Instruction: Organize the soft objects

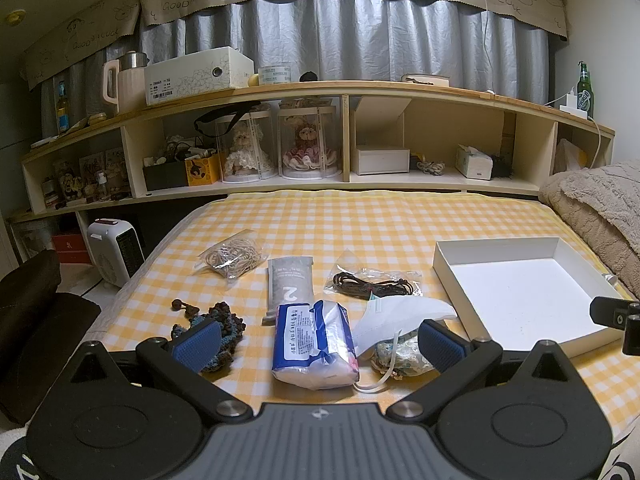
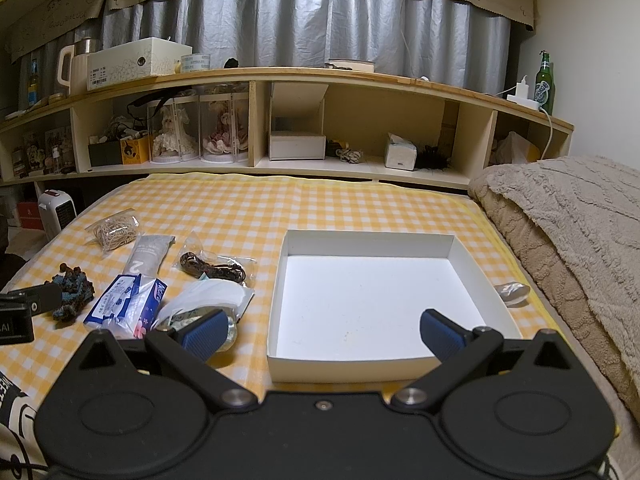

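Claws spread wide and empty: the left claw (image 1: 318, 340) hangs over a soft blue-and-white plastic tissue pack (image 1: 314, 346) on the yellow checked bed cover (image 1: 360, 224), the right claw (image 2: 322, 330) above an empty shallow white cardboard box (image 2: 400, 240). The tissue pack looks light and squashy, its wrap probably slippery; gripping across its narrow middle seems safest.

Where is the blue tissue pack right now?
The tissue pack lies on the checked bed cover, low in the left wrist view between the open left hand-held gripper's fingers, with the white mask beside it on the right.
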`<state>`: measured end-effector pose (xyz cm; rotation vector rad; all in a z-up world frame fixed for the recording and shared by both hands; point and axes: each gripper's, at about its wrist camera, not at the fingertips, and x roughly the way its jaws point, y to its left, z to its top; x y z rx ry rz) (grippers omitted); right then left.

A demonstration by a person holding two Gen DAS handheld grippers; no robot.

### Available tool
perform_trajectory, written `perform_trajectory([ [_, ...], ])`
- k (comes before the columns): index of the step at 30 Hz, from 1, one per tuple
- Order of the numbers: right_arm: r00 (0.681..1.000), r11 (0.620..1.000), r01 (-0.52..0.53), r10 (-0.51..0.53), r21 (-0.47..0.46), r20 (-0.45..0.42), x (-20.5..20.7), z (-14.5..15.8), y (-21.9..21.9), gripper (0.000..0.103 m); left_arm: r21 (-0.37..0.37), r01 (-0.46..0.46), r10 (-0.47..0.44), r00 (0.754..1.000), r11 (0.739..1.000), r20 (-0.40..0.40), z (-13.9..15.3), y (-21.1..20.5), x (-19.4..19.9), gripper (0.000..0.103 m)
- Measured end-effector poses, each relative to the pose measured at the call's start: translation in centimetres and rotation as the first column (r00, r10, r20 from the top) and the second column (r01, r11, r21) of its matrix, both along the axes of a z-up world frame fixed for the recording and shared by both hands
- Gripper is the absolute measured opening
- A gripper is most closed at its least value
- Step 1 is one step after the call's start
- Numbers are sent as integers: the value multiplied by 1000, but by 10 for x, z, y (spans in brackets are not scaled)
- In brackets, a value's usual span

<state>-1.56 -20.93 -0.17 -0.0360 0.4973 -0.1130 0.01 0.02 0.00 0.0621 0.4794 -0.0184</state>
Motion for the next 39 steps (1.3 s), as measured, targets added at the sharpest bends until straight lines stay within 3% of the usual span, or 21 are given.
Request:
perform_trajectory([
  [21,1000,1000,-7,7,15,1,0,3,0,103,-16,3,-3,1000,1000,1,0,-1,0,103],
  [26,999,999,6,-7,32,43,-4,5,-2,103,-18,2,-2,1000,1000,12,5,0,-2,103],
  [36,989,989,-119,111,87,100,-10,17,-4,103,-23,34,-33,999,999,5,11,-1,-10,103],
  [39,985,991,-108,97,75,146,-3,25,-5,103,-36,35,-34,999,999,18,18,3,-10,103],
])
